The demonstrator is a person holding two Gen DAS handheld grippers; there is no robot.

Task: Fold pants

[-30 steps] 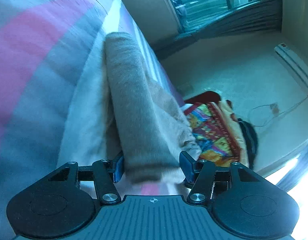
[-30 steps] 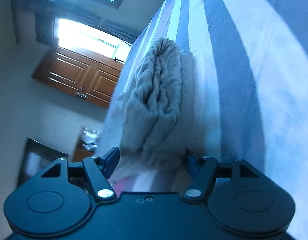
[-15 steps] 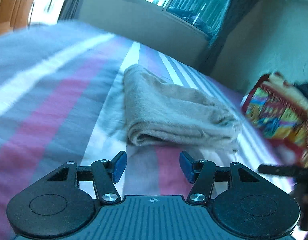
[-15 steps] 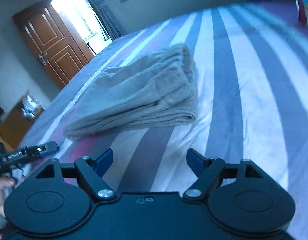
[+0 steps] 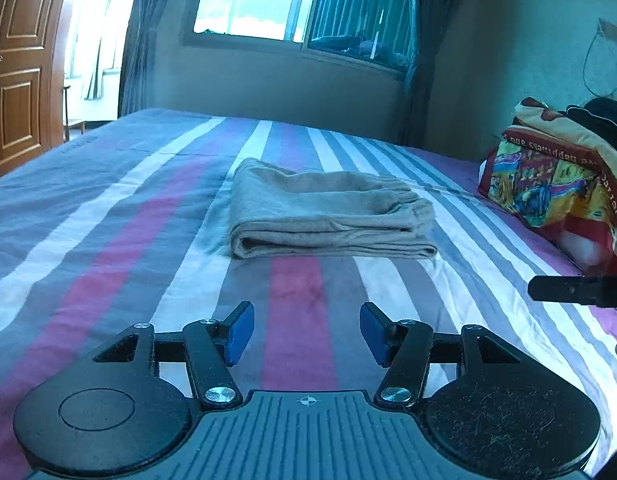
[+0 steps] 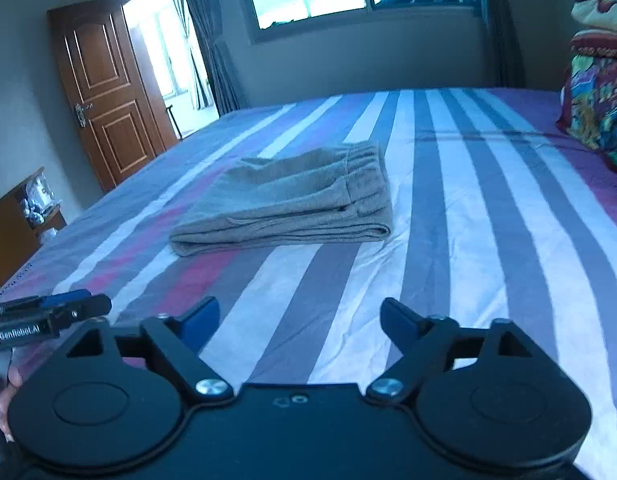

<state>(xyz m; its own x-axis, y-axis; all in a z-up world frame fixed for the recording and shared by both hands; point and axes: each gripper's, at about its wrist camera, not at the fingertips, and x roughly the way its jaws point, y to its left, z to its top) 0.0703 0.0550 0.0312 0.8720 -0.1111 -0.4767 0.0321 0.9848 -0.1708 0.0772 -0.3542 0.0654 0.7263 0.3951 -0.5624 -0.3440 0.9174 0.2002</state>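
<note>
- The pants [image 5: 328, 212] are lying as a compact folded bundle near the middle of the striped bed [image 5: 108, 240], sitting at about 12 o'clock from the left tongs [image 5: 306, 334] and at about 11 o'clock from the right tongs [image 6: 300, 324]; the elastic waistband [image 6: 366, 172] is showing on top at the bundle's right end in the right wrist view.
- The left tongs are hanging wide open above the sheet with nothing between the blue pads [image 5: 239, 332]; they are sitting well apart from the bundle.
- The right tongs are gaping just as wide and gripping nothing; they too are sitting well short of the cloth.
- Each pair of tongs is showing at the edge of the other's view, at 3 o'clock in the left one and at 9 o'clock in the right one.
- A colourful bedding pile [image 5: 556, 184] is resting at about 2 o'clock, clear of the pants.
- Judging by the stacked layers and the empty tongs, the folding is looking finished, or nearly so; the step in hand seems to be releasing and checking.
- Any next move is calling for little: perhaps squaring the looser top layer; otherwise leaving the bundle alone.
</note>
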